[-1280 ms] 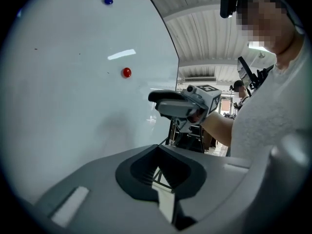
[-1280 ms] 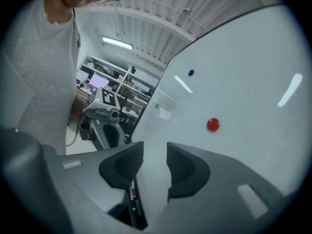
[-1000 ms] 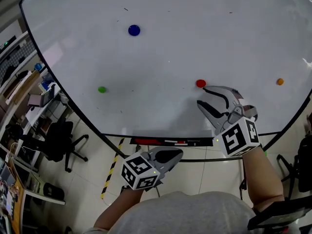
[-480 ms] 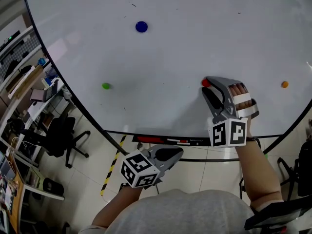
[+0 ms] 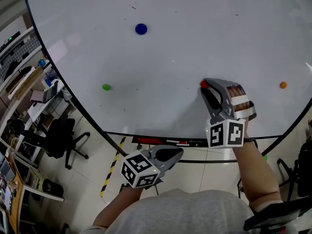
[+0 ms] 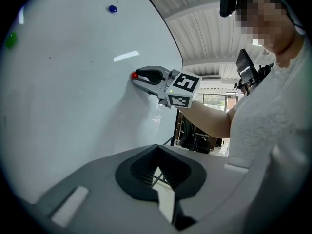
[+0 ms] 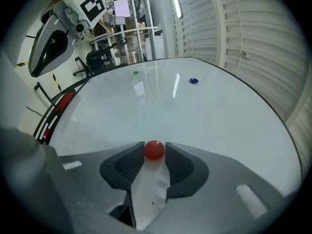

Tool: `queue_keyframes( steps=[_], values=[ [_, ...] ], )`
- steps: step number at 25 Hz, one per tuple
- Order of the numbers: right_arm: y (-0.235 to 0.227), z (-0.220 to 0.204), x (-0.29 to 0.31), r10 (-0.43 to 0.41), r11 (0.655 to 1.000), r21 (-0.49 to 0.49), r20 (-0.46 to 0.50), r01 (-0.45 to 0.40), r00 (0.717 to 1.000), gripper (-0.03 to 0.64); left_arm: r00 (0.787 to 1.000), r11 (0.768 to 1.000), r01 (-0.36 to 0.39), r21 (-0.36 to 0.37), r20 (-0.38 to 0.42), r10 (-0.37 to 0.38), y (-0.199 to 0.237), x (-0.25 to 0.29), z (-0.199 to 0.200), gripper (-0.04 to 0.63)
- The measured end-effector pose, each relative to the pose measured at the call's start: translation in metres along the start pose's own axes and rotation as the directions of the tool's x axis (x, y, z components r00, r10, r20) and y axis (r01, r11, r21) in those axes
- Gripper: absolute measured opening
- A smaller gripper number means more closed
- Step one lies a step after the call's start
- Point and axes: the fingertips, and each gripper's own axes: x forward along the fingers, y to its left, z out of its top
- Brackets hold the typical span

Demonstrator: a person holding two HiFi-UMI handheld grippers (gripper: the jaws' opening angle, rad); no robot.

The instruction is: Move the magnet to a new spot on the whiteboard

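The red magnet point(image 5: 203, 84) sticks to the whiteboard point(image 5: 195, 33) low and right of centre. My right gripper point(image 5: 205, 87) has its tips against the board around it. In the right gripper view the red magnet point(image 7: 155, 150) sits between both fingertips with no gap showing, and the jaws of the right gripper point(image 7: 155, 152) are closing on it. The left gripper view shows the same red magnet point(image 6: 134, 75) at that gripper's tip. My left gripper point(image 5: 176, 152) hangs shut and empty below the board's lower edge.
A blue magnet point(image 5: 141, 29), a green magnet point(image 5: 106, 87) and an orange magnet point(image 5: 282, 85) also stick to the board. A marker ledge point(image 5: 161, 141) runs along its bottom edge. An office chair point(image 5: 58, 140) and desks stand to the left.
My right gripper has moved up to the board and set its tips around the red magnet, then drawn them in against it. The left gripper has stayed in place.
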Motion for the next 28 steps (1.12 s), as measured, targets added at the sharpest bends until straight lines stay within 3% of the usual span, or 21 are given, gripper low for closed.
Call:
queue_keyframes(
  steps=[5,11,16,18,21,26,28],
  values=[
    [-0.003,0.001,-0.001,0.004,1.0,0.024,-0.01,-0.003,1.0,0.124,1.0,1.0,0.002,-0.007,0.004,-0.001,-0.002,0.003,0.001,-0.023],
    [-0.003,0.002,0.001,0.054,0.99,0.131,-0.001,-0.053,0.999,0.124,1.0,1.0,0.006,-0.01,0.005,-0.006,0.001,0.002,-0.002,-0.023],
    [-0.002,0.007,-0.013,0.134,0.952,0.273,0.045,-0.142,0.99,0.124,1.0,1.0,0.008,-0.002,0.008,-0.008,-0.001,0.002,0.0,-0.023],
    [0.008,0.009,-0.024,0.216,0.881,0.407,0.11,-0.242,0.97,0.126,1.0,1.0,0.009,0.01,0.01,-0.009,-0.001,0.001,0.003,-0.023],
    [0.034,0.009,-0.046,0.338,0.692,0.593,0.239,-0.412,0.91,0.127,1.0,0.999,0.015,0.028,0.019,-0.015,-0.001,-0.001,0.01,-0.023],
    [0.091,0.005,-0.086,0.468,0.454,0.702,0.336,-0.549,0.817,0.127,0.999,0.999,0.032,0.018,0.031,-0.033,-0.001,0.0,0.014,-0.023],
    [0.112,0.007,-0.102,0.503,0.387,0.716,0.364,-0.581,0.784,0.127,0.999,0.999,0.038,0.011,0.037,-0.038,-0.002,0.003,0.014,-0.023]
  ],
)
